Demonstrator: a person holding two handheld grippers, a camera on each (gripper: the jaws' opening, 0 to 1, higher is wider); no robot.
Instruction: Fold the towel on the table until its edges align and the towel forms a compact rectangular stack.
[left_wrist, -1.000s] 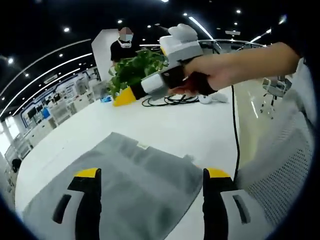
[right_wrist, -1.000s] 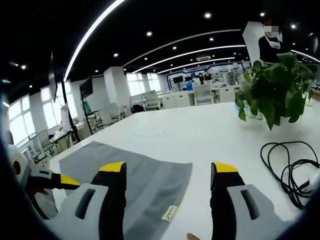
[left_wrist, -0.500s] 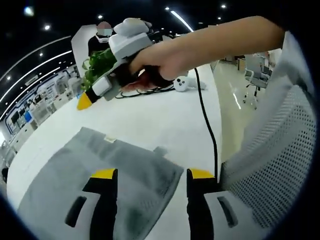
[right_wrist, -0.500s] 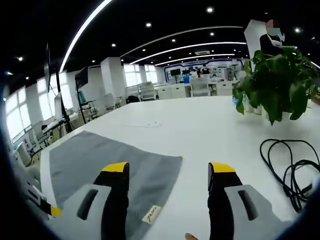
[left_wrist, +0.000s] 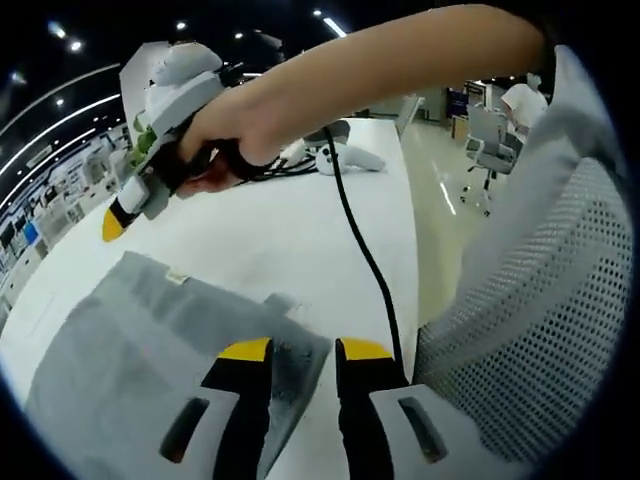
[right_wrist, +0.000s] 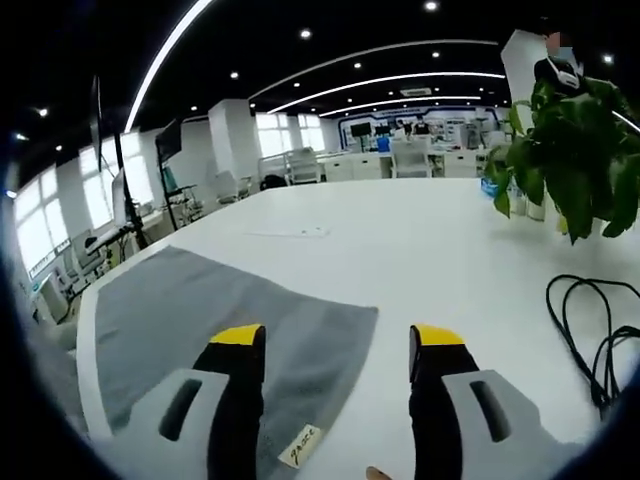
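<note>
Fingers of my left gripper (left_wrist: 302, 350) narrow over the grey towel's (left_wrist: 130, 350) corner, my right gripper (right_wrist: 338, 340) gapes above the opposite corner; folding not yet begun.

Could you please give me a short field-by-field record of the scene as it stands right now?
surface: white table
towel: grey towel, lying flat and unfolded, with a small label at its near edge
left gripper: left gripper, jaws nearly closed over the towel's corner, grip not certain
right gripper: right gripper, jaws wide apart, at the towel's edge beside the label
cable: black cable coiled on the table
plant: green plant at the table's far side
fold status: not begun
</note>
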